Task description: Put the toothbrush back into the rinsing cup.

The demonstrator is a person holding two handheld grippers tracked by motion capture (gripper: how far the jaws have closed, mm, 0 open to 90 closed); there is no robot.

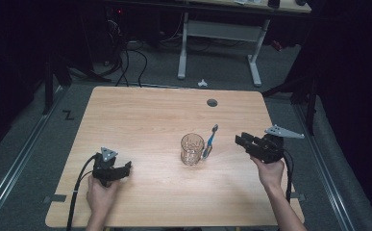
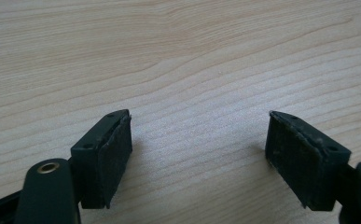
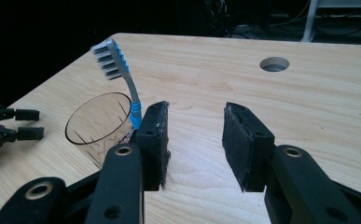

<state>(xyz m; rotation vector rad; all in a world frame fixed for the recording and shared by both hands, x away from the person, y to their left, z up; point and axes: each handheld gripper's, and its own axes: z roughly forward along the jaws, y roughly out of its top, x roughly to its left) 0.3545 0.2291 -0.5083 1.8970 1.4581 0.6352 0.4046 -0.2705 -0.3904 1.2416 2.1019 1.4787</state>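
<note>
Near the tabletop's front-left corner, the left gripper (image 1: 124,169) rests on the light wooden table (image 1: 145,115), jaws spread and empty. Further in, toward the right edge, the right gripper (image 1: 241,141) hovers with jaws parted on nothing, aimed at the clear ribbed glass cup (image 1: 192,149) mid-table, against which a blue-and-white toothbrush (image 1: 211,139) leans. This looks like the approach; the next move likely calls for closing on the toothbrush handle.
</note>
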